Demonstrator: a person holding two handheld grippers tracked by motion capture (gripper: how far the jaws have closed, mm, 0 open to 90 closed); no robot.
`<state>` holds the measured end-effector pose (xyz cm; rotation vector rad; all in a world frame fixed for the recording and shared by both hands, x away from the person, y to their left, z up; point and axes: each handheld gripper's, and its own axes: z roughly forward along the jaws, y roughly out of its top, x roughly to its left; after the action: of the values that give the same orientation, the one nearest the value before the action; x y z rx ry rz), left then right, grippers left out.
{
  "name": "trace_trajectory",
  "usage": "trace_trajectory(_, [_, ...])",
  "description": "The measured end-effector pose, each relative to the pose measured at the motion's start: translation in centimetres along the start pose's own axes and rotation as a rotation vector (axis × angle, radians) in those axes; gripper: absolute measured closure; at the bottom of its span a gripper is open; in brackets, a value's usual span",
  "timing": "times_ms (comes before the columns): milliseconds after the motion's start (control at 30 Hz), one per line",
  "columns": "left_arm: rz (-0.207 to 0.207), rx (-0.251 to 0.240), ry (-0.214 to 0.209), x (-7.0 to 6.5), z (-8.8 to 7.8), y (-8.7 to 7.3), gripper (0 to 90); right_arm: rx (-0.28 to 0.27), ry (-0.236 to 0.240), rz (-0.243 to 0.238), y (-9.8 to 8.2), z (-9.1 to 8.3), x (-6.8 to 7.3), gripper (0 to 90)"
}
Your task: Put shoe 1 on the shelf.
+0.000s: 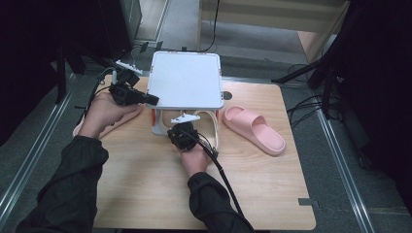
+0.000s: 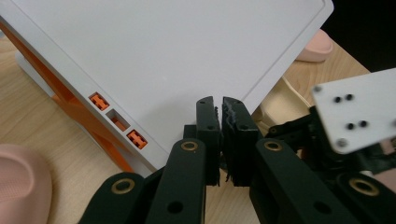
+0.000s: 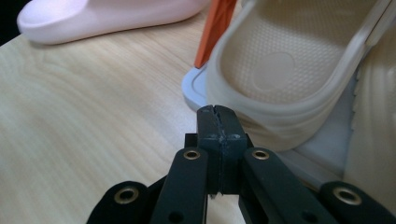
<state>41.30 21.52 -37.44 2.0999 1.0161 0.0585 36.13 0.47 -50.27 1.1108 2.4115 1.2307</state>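
Looking down from the high view, the white shoe rack (image 1: 184,80) sits at about 12 o'clock on the wooden table (image 1: 145,184), orange struts under its flat top. Left gripper (image 1: 151,99) is parked at the rack's 9 o'clock edge, jaws pinched together with nothing between them, tips resting over the top panel in the left gripper view. Right gripper (image 1: 180,130) is at the rack's 6 o'clock side, jaws also squeezed closed on nothing, nosed right up against the beige slipper (image 3: 299,70) lying on the lower shelf. 1 pink slipper (image 1: 255,128) lies off at 3 o'clock, another pink slipper (image 2: 21,182) at 9 o'clock under the left hand (image 1: 104,112).
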Motion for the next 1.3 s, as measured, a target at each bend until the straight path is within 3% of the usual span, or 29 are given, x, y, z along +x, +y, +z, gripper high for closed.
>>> trace_trajectory(100, [0.000, 0.004, 0.003, 0.1, -0.1, 0.0, 85.4, -0.016, 0.014, -0.018, -0.4, -1.4, 0.2, 90.0])
trace_trajectory(433, [-0.013, 0.004, 0.006, 0.0, -0.1, 0.0, 85.4, -0.042, 0.058, -0.006, -3.0, -6.2, 0.0, 90.0])
trace_trajectory(733, [-0.012, 0.002, 0.005, 0.1, -0.1, 0.0, 85.3, -0.024, 0.055, -0.007, -6.1, -9.5, -1.0, 89.7])
trace_trajectory(900, [-0.016, 0.002, 0.004, 0.1, -0.1, 0.0, 85.2, -0.037, 0.034, -0.003, -7.7, -11.4, -2.3, 89.7])
trace_trajectory(1033, [-0.016, 0.000, 0.009, 0.0, -0.1, -0.1, 85.2, -0.012, 0.017, 0.033, -8.7, -11.6, -3.6, 89.7])
trace_trajectory(1200, [-0.019, -0.001, 0.002, 0.1, -0.1, -0.1, 85.2, 0.034, -0.005, 0.009, -9.5, -11.8, -4.7, 89.7])
trace_trajectory(1300, [-0.022, -0.001, 0.004, 0.1, -0.1, -0.1, 85.2, 0.043, -0.019, 0.023, -9.5, -11.7, -5.6, 90.0])
